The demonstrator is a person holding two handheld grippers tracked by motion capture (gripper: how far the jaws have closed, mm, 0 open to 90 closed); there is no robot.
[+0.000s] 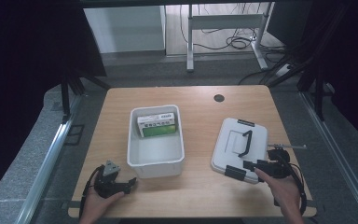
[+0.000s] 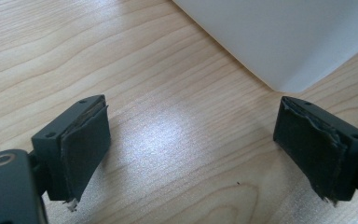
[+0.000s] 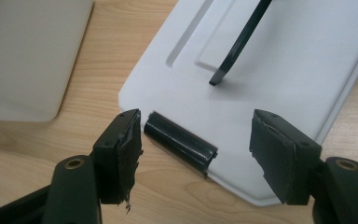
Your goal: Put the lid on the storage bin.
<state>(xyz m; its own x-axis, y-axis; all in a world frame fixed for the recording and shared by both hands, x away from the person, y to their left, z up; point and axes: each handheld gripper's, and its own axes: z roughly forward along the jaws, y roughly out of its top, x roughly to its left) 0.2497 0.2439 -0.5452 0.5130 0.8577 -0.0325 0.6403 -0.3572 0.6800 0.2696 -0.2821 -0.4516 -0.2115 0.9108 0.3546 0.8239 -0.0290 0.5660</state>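
While smooth white lid (image 3: 279,93) lies flat, right tool (image 3: 196,154) gapes.

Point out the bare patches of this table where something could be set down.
Free: the far strip of table behind the white bin, the lane between bin and lid, and the near edge between both grippers. Crowded: around the left gripper and right gripper.
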